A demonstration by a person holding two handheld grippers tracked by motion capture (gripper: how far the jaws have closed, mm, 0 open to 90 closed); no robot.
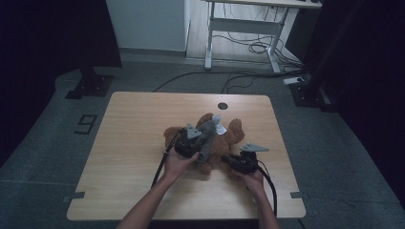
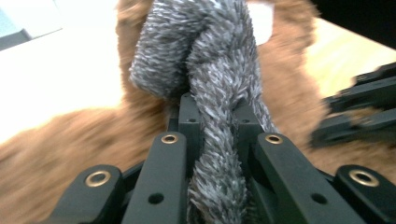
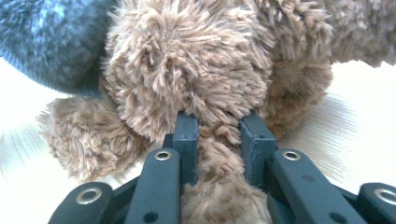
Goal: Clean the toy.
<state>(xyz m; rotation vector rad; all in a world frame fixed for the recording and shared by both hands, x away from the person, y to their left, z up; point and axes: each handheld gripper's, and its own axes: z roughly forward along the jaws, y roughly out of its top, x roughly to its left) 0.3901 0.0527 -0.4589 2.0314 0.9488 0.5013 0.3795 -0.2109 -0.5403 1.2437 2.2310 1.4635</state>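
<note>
Brown plush toy, grey scarf clenched by left tool, right tool gripping its fur.

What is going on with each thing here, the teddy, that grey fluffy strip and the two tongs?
Brown teddy: lying on the wooden table.
Grey scarf: draped over the teddy, pinched.
Left tongs: shut on the grey scarf.
Right tongs: shut on a tuft of the teddy.

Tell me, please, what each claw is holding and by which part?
Left claw: the fuzzy grey scarf, mid-length. Right claw: the brown plush teddy bear, by a limb.
</note>
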